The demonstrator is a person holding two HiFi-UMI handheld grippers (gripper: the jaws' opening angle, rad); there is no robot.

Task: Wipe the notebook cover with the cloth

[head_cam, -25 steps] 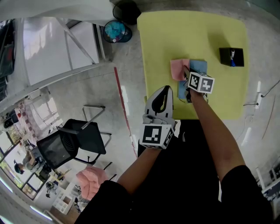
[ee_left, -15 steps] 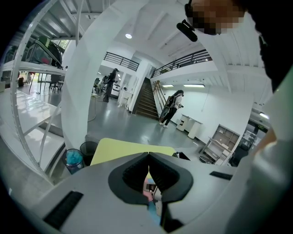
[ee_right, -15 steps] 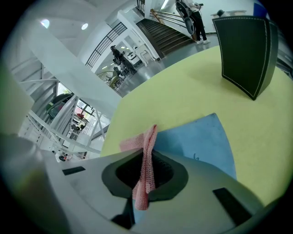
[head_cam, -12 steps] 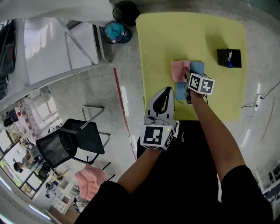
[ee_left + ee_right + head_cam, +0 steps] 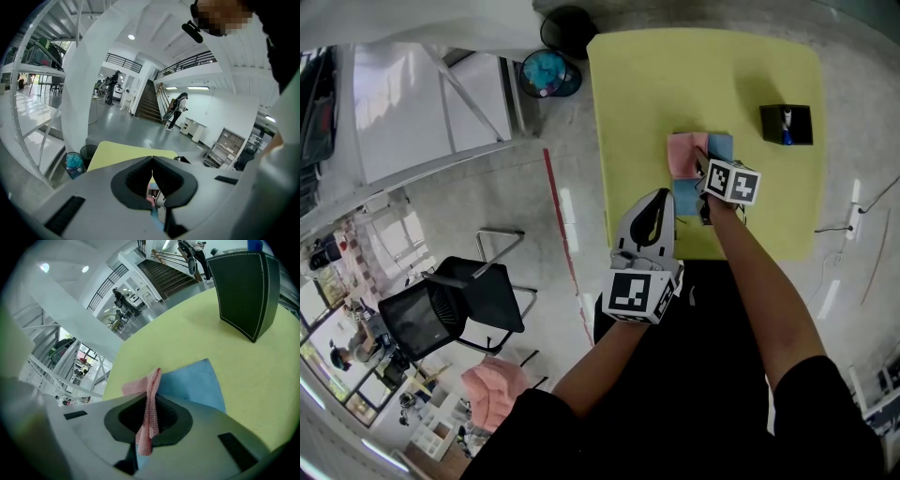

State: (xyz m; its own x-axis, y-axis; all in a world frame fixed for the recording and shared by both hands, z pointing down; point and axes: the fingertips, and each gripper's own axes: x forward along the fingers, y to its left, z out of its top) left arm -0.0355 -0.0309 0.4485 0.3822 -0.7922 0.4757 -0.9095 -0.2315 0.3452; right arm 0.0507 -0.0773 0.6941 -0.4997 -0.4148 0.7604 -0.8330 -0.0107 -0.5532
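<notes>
Right gripper (image 5: 700, 165), jaws clenched on the cloth (image 5: 685, 153), has dragged it slightly across the notebook (image 5: 721, 146); wiping appears under way. Left gripper (image 5: 649, 202) at 7 o'clock: jaws closed, empty.

The right gripper (image 5: 149, 423) has its dark ribbed jaws closed on a pink knitted cloth (image 5: 151, 394). The cloth stands up as a narrow fold between them, and one end hangs down toward the camera. Past the jaws, the cloth's far part lies on a flat blue notebook (image 5: 193, 383), which rests on a yellow-green table top (image 5: 187, 329). A black, white-stitched holder (image 5: 246, 287) stands upright on the table, well apart from the notebook.
</notes>
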